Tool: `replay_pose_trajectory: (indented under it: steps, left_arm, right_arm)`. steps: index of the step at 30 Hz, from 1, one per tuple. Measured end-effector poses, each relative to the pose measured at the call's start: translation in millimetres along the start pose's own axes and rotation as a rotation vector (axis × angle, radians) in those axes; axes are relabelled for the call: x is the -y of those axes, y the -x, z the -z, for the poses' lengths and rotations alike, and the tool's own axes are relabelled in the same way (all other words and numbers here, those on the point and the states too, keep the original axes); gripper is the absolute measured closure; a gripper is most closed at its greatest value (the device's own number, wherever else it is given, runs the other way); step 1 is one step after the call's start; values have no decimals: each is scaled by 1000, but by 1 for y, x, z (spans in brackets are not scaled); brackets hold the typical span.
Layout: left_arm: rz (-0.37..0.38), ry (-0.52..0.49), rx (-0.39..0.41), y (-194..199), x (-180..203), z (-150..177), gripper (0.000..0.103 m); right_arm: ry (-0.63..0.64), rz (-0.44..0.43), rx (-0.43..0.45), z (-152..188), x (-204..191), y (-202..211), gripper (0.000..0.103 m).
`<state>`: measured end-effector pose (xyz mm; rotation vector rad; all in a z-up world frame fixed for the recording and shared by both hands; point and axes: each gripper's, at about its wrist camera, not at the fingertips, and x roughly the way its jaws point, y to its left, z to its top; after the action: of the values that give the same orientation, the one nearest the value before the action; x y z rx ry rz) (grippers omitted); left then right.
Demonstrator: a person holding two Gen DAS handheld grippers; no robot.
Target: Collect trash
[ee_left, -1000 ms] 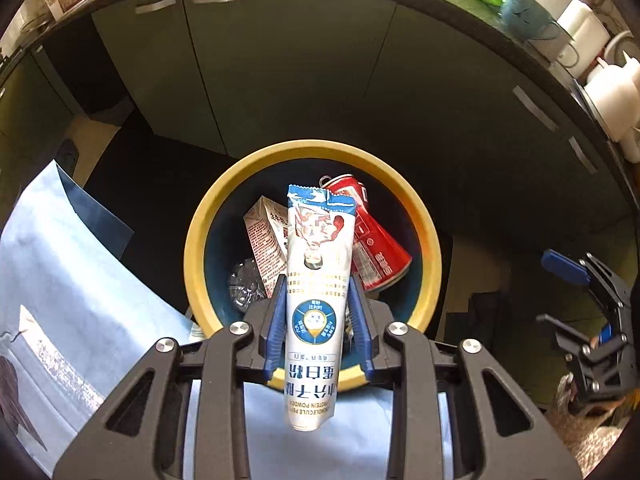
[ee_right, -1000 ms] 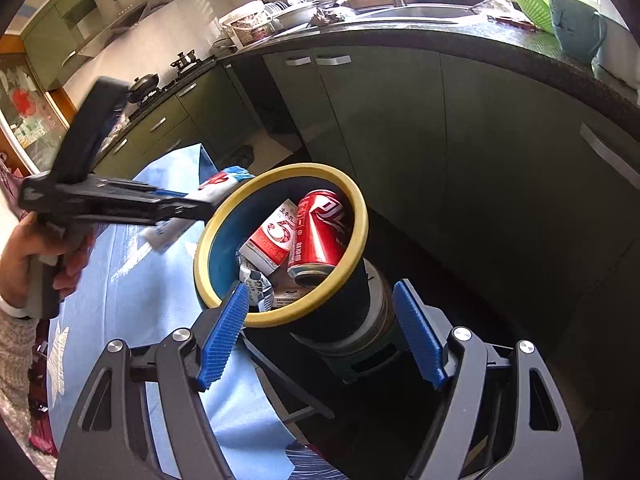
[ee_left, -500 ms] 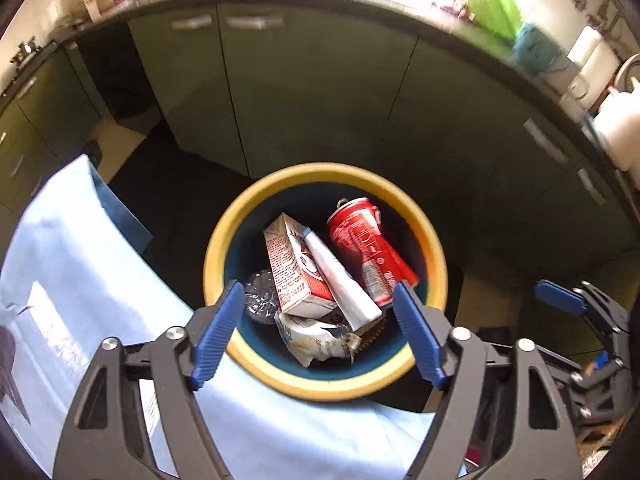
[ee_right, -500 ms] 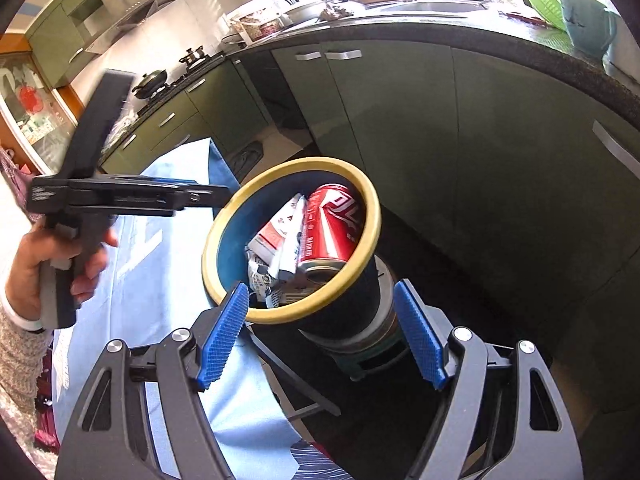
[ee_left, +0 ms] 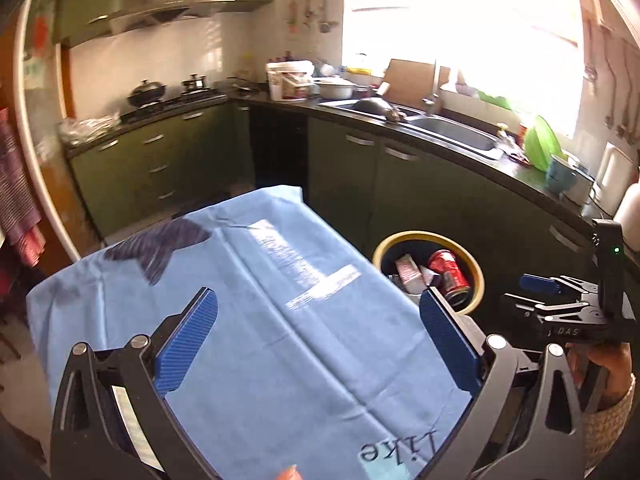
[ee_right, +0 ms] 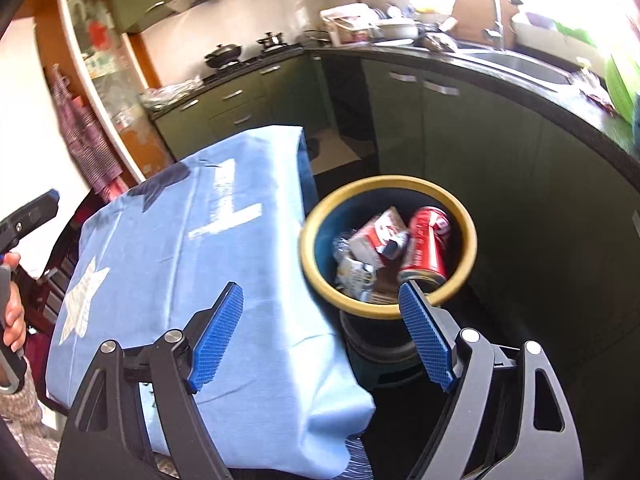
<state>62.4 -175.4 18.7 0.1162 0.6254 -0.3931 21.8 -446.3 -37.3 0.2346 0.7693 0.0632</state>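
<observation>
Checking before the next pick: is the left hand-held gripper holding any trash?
No, the left hand-held gripper is open, with only the blue tablecloth showing between its pads.

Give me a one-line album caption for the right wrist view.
Open right gripper poised over a blue tablecloth, beside a yellow-rimmed bin holding a red can and crumpled cartons.

A wide blue cloth-covered table lies bare beneath the spread blue-padded left gripper, open room across its whole top. Just off its right edge, a yellow-rimmed dark round bin is crowded with a red drink can, a red-and-white carton and crumpled wrappers, leaving little space inside. Dark green kitchen cabinets wall in the far side. The right gripper, pads apart, hangs over the table's edge.
</observation>
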Motion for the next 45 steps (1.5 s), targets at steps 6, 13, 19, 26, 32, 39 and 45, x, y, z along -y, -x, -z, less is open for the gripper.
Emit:
replay_pose_trajectory:
  steps: [6, 13, 19, 26, 32, 39, 45]
  left_arm:
    - [-220, 91, 62, 62, -55, 43, 7]
    - [-368, 180, 96, 116, -76, 75, 7]
    - [-385, 216, 75, 133, -83, 88, 7]
    - [-390, 212, 82, 139, -79, 93, 7]
    - [-387, 197, 91, 147, -73, 95, 7]
    - [-403, 206, 102, 157, -75, 98, 7]
    - [-405, 209, 106, 159, -77, 99, 7]
  right_arm:
    - [81, -16, 60, 5, -40, 26, 5]
    - [134, 8, 128, 17, -65, 62, 5]
    - [195, 51, 192, 31, -78, 95, 5]
    - [185, 49, 220, 40, -72, 112, 5]
    - [189, 75, 240, 42, -69, 118, 5]
    - [180, 77, 255, 43, -63, 125, 5]
    - [181, 79, 270, 42, -65, 130, 5]
